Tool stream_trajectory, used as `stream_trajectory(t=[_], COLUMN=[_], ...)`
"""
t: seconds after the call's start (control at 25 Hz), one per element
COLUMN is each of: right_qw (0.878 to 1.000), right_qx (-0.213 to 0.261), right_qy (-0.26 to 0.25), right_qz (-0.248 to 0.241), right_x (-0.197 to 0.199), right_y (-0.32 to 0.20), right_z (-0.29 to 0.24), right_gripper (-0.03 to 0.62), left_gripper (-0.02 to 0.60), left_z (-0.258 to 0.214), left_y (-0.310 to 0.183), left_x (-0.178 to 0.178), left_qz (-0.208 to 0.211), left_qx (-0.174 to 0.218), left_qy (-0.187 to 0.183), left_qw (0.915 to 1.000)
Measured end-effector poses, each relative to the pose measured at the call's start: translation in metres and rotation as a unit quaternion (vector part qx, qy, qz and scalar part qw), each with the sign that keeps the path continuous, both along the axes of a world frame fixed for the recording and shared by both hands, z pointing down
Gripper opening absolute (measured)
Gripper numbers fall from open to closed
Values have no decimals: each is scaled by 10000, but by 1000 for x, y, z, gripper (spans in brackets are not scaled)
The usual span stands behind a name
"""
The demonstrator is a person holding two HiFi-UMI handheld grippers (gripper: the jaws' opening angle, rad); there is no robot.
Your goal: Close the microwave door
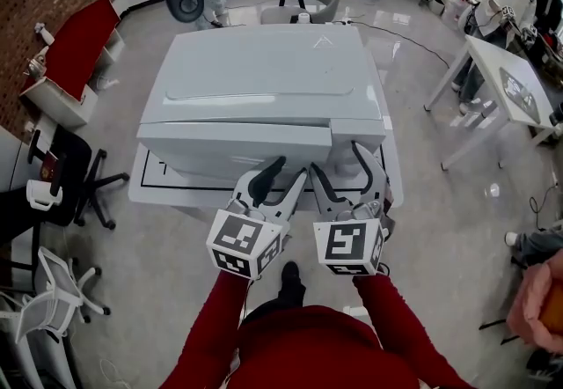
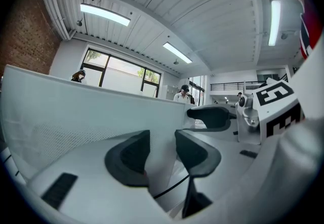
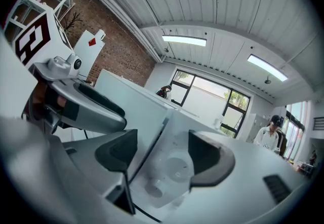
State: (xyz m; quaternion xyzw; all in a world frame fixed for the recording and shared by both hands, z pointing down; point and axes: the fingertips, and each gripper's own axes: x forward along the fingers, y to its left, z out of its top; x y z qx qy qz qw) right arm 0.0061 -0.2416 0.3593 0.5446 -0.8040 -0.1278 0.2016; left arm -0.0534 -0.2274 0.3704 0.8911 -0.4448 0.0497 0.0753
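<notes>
Left fingers: the left gripper (image 2: 162, 153) has its two dark pads (image 2: 129, 159) apart. They hold nothing, and only the flat white microwave door (image 2: 76, 116) shows in the gap.
Right fingers: the right gripper (image 3: 164, 154) has its pads (image 3: 210, 157) wide apart too, with nothing pinched. The gap looks at the seam where the door meets the knob panel (image 3: 174, 142).
Left gripper: in the head view it points at the front of the door, close to it. It cannot be told if it touches.
Right gripper: it sits just beside the left one, near the right end of the door. One finger reaches up in front of the knob panel.
Arms: two red sleeves (image 1: 215, 326) come up from the bottom of the head view, one behind each gripper.
Microwave door: it faces the person, lies flat against the front and looks shut (a dotted mesh window shows in it in the left gripper view).
Knob panel: it is to the right of the door and has two round knobs (image 3: 178, 170), one above the other.
Microwave (image 1: 264, 70): big and white, it stands in the middle of a low white table (image 1: 145, 189) with a black line near its edge.
Room: a black office chair (image 1: 84, 176) is to the left. A red bench (image 1: 84, 40) is farther off by the brick wall. People stand at another white table (image 1: 510, 88) far to the right.
</notes>
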Motion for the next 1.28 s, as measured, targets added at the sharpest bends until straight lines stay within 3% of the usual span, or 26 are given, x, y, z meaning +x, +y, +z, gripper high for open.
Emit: stream_trajectory(t=[0.32,0.44,0.48,0.6,0.76,1.04,1.16,1.28], right_qw=[9999,9998,9995,9968,9956,9940,9931,9926], right_qx=[63,39,93,405,333,65,86,-83], right_qy=[-55,-205,-262,-41,39,-310,-283,-619], right_qz=[150,-22,-163,-681,-878,-1048,-1132,-1042], right_x=[2,-1,-3,-15,-24,-32,-34,-34], right_y=[-1,3,7,21,29,23,19,18], right_z=[0,-3,-9,-28,-26,-17,-18,-16], right_gripper=[330,329,315,181,41,14,14,14], left_gripper=[170,170,170,151,91,21,12,12], left_z=[1,1,1,-2,-8,-13,-14,-15], left_y=[1,1,1,1,0,-1,-1,-2], left_x=[2,2,2,1,-4,-12,-13,-12], left_qz=[75,65,54,-17,-122,-268,-308,-326], left_qx=[3,11,11,31,127,223,253,284], left_qy=[-17,-26,-35,-19,3,-13,-40,-72], left_qw=[10000,10000,10000,10000,9998,9994,9992,9990])
